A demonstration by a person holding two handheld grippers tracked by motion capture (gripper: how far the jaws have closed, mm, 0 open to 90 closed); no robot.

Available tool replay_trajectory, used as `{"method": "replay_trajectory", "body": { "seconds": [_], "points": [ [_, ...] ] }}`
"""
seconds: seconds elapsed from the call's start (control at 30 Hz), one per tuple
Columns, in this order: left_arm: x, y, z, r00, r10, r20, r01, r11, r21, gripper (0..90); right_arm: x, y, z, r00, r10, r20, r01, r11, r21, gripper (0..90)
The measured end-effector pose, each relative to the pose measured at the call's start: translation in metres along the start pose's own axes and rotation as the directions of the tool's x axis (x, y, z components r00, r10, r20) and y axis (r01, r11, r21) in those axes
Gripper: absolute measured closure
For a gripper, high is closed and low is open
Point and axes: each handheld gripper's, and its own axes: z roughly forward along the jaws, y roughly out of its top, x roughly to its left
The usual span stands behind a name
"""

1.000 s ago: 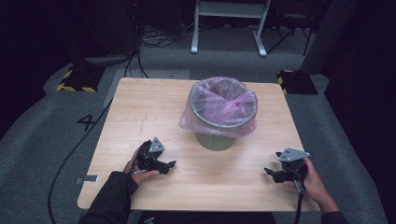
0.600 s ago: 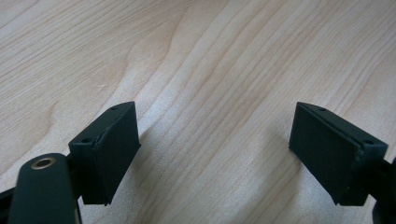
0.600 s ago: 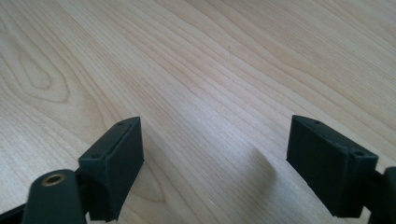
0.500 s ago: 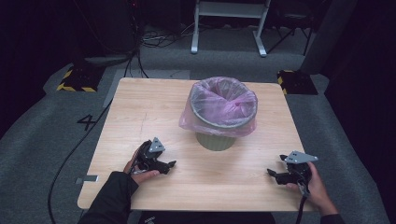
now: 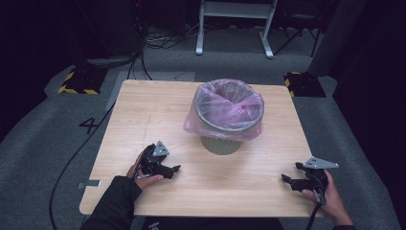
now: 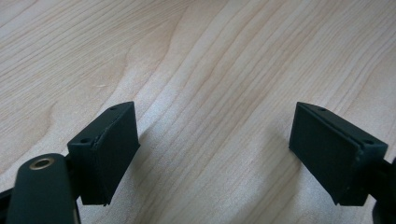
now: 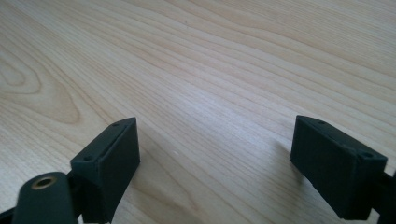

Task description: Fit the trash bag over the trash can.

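Your left gripper point(image 5: 173, 168) is low at the table's point(image 5: 143, 110) near-left part, jaws spread wide with nothing between them; its own view has bare wood grain between the two black pads point(image 6: 109, 154). Your right gripper point(image 5: 291, 173) is low at the near-right corner, jaws wide apart too and just been opening further, nothing between them, just wood under the pads point(image 7: 112, 161) in its own view. Both point inward across the table toward each other, well apart. Your left hand point(image 5: 141, 172) wraps the left gripper's body, dark sleeve coming in from the bottom edge; your right hand point(image 5: 328, 196) holds the right one, cable trailing off the near edge. The bin point(image 5: 221, 143) stands upright between the two grippers and farther back, around the table's middle. A pink bag point(image 5: 225, 112) lines it and is folded down over the rim. Neither gripper touches bin or bag; the left one is nearer to it.
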Motion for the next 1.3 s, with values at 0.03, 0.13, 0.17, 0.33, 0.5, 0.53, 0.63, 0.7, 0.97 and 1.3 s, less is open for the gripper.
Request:
{"method": "replay_trajectory", "body": {
  "seconds": [0.03,0.13,0.17,0.33,0.5,0.53,0.63,0.7,0.97,1.3],
  "points": [
    [0.0002,0.0001,-0.0001,1.0,0.003,-0.001,-0.003,1.0,0.0,15.3,-0.0006,-0.0005,-0.0005,1.0,0.004,0.006,-0.004,1.0,0.0,15.6],
    [0.0001,0.0,0.0,1.0,0.0,0.001,0.0,1.0,0.0,15.3,-0.0022,-0.0015,-0.0015,0.9997,0.013,0.018,-0.013,0.9999,0.0,15.5],
    [0.0001,0.0,0.0001,1.0,0.0,0.003,0.0,1.0,0.0,15.1,-0.0023,-0.0014,-0.0016,0.9997,0.017,0.02,-0.017,0.9999,0.001,15.3],
    [-0.0003,0.0,-0.0001,1.0,0.003,0.003,-0.003,1.0,0.001,15.3,-0.0023,-0.0004,-0.0001,0.9995,0.021,0.026,-0.021,0.9998,0.001,14.6],
    [-0.0003,0.0,0.0,1.0,0.003,0.003,-0.003,1.0,0.0,15.4,-0.0023,-0.0004,-0.0001,0.9995,0.02,0.026,-0.02,0.9998,0.001,14.6],
    [-0.0003,0.0,0.0001,1.0,0.002,0.005,-0.002,1.0,0.0,15.4,-0.0023,-0.0003,-0.0001,0.9995,0.02,0.025,-0.02,0.9998,0.001,14.6],
    [-0.0001,0.0002,0.0002,1.0,0.004,0.006,-0.004,1.0,0.001,15.1,-0.0023,-0.0004,-0.0001,0.9994,0.021,0.026,-0.021,0.9998,0.001,14.6],
    [-0.0002,0.0003,0.0004,1.0,0.003,0.007,-0.003,1.0,0.0,15.0,-0.0023,-0.0004,0.0,0.9995,0.021,0.026,-0.021,0.9998,0.001,14.6],
    [0.0002,0.0012,0.0016,0.9999,0.007,0.011,-0.007,1.0,-0.001,14.4,-0.0022,-0.0003,-0.0001,0.9994,0.021,0.026,-0.021,0.9998,0.001,14.6],
    [0.0003,0.0015,0.0016,0.9999,0.008,0.012,-0.008,1.0,0.002,14.3,-0.0022,-0.0003,-0.0001,0.9994,0.02,0.028,-0.02,0.9998,0.002,14.5]
  ]
}}
